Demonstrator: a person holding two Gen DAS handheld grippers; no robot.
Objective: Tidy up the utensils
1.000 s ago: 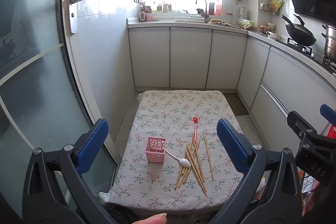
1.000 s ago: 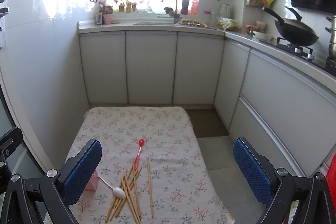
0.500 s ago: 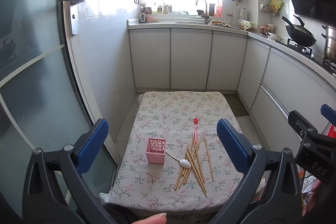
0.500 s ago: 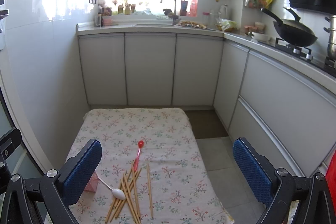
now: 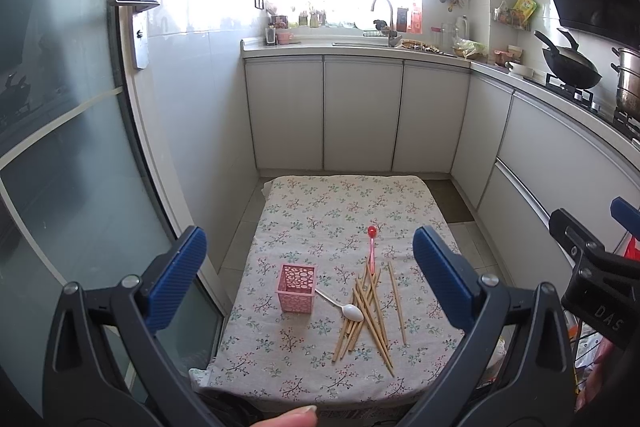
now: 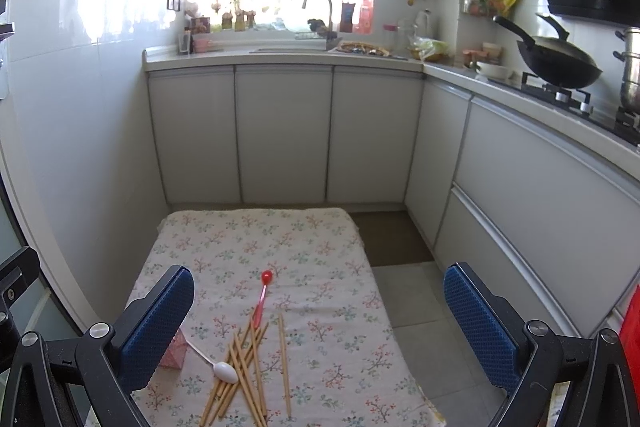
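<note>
Both tools, left (image 5: 306, 277) and right (image 6: 318, 327), had hardly shifted over the last second and hung spread apart above the floral-clothed surface (image 5: 320, 211), so the scattered wooden chopsticks (image 5: 366, 315) beside the pink perforated plastic holder (image 5: 296, 289) lay untouched.

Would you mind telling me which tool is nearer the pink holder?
Left. The left tool frames the pink holder between its open fingers; the right tool sits further right, over the chopsticks.
</note>
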